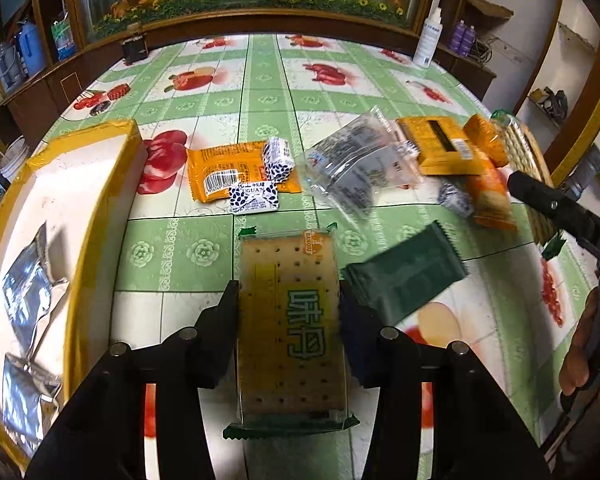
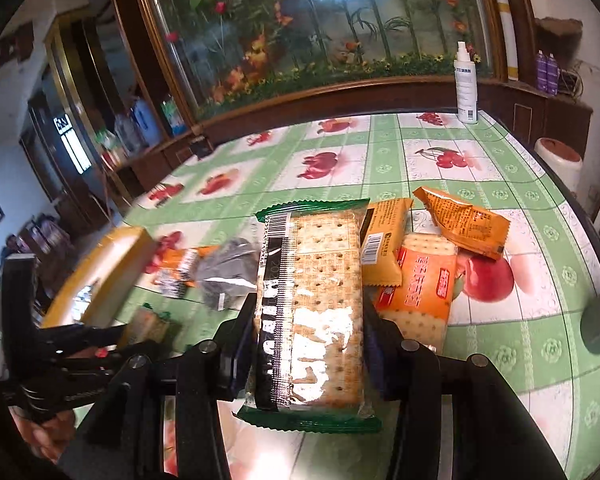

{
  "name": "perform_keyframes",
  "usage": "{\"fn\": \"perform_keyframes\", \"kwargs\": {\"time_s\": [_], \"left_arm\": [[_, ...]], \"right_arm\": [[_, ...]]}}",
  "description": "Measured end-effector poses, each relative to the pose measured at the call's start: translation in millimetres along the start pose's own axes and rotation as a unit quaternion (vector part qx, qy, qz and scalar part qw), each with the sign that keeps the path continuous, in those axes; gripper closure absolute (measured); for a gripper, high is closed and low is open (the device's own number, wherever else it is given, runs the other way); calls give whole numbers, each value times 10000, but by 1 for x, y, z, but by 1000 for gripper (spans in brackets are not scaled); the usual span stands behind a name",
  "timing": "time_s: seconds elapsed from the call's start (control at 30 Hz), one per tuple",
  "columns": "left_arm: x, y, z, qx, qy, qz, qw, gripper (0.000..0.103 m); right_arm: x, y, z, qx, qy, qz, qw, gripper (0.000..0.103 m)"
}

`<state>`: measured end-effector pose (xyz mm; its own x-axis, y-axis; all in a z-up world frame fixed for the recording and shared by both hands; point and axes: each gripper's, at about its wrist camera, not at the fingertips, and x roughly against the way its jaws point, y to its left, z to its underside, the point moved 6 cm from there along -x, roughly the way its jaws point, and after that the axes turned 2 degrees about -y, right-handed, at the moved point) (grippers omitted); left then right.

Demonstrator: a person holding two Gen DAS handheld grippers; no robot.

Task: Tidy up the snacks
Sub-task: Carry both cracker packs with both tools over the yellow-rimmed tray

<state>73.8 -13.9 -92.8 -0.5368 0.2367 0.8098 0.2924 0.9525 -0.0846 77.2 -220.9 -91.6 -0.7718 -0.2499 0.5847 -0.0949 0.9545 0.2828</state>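
Note:
My left gripper (image 1: 288, 292) is shut on a clear cracker packet with green ends (image 1: 292, 340), held lengthwise just above the fruit-print tablecloth (image 1: 204, 92). My right gripper (image 2: 308, 308) is shut on a similar cracker packet (image 2: 320, 256), its barcode side up, lifted over an orange cracker packet (image 2: 416, 292). Loose snacks lie across the table: an orange packet (image 1: 224, 172), blue-and-white candies (image 1: 276, 158), a clear bag with dark contents (image 1: 352, 168), orange packets (image 1: 440, 144) and a dark green packet (image 1: 408, 276). A white box with yellow-taped rim (image 1: 100, 148) at the left holds silver packets (image 1: 28, 300).
A white spray bottle (image 2: 465, 80) stands at the table's far right edge. A small dark object (image 1: 134, 48) sits at the far left edge. Behind the table runs a wooden-framed painted glass panel (image 2: 320, 20). A hand (image 1: 588, 352) holds the right tool.

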Motion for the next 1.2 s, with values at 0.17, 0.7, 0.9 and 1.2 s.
{"fn": "perform_keyframes", "kwargs": {"time_s": [0.17,0.7,0.9,1.2], "left_arm": [[38,5,0,161,-363,-283,9988,59],[106,59,20,628,-1059,-1277,9841,58],[114,92,30,899,-1148,-1543,9772,58],[120,128,40,1238,-1202,-1767,9690,58]], "right_arm": [[21,23,2,31,-92,-260,9996,55],[41,106,29,344,-21,-1101,9933,55],[36,135,36,545,89,-1270,9904,55],[22,171,45,781,293,-1495,9852,55]]}}
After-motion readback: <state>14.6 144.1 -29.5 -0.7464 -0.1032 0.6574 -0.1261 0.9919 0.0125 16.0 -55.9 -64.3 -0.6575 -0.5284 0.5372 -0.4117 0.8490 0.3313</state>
